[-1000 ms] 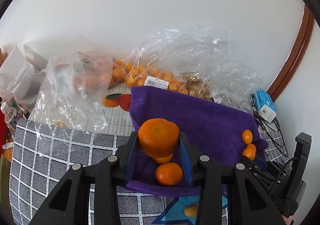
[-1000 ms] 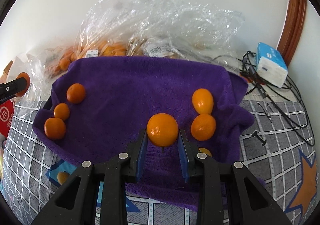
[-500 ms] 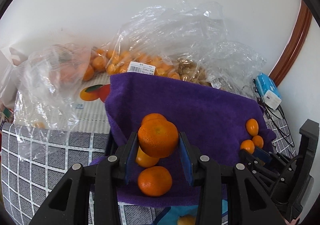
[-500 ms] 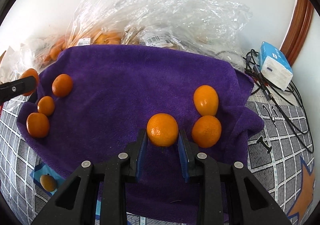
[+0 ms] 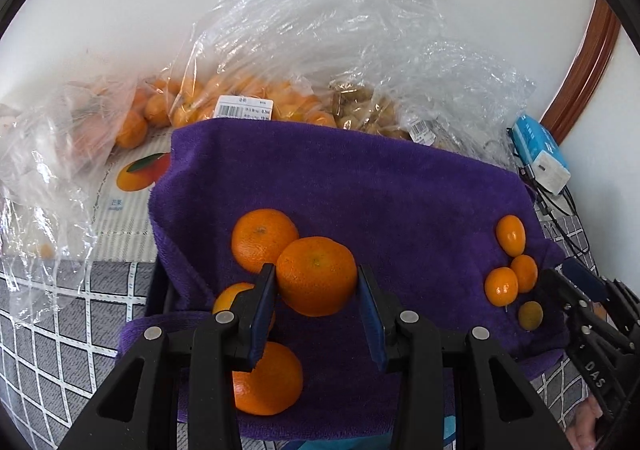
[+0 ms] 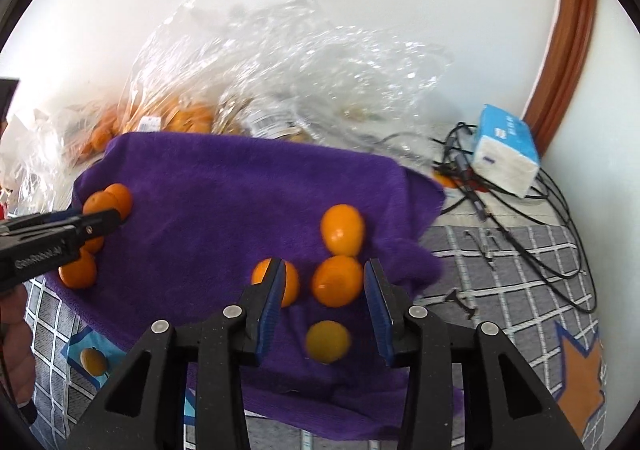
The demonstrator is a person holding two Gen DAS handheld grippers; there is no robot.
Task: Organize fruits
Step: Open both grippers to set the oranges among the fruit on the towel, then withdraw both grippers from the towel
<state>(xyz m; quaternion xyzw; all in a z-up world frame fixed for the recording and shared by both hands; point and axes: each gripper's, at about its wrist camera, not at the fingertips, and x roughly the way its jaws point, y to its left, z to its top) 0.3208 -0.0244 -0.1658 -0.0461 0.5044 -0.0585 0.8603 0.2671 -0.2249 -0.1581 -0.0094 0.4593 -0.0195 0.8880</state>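
A purple towel (image 5: pixel 360 186) (image 6: pixel 224 186) covers the tray. My left gripper (image 5: pixel 316 290) is shut on a large orange (image 5: pixel 316 274) above the towel's left part, near three more oranges (image 5: pixel 262 238). My right gripper (image 6: pixel 324 290) is open over the towel's right part; a small orange (image 6: pixel 336 280) lies between its fingers, with others beside it (image 6: pixel 342 230) (image 6: pixel 288 282) and a yellowish one (image 6: pixel 327 342) below. The left gripper's finger (image 6: pixel 60 228) shows at the left in the right wrist view.
Clear plastic bags of oranges (image 5: pixel 248 90) (image 6: pixel 180 118) lie behind the towel by the white wall. A blue and white tissue pack (image 6: pixel 506 154) and black cables (image 6: pixel 520 218) sit at the right. A grey checked cloth (image 5: pixel 60 314) covers the table. A loose small fruit (image 6: pixel 93 361) lies on the cloth.
My right gripper has opened and let its orange down onto the towel among the small fruits. My left gripper has carried its orange further over the towel.
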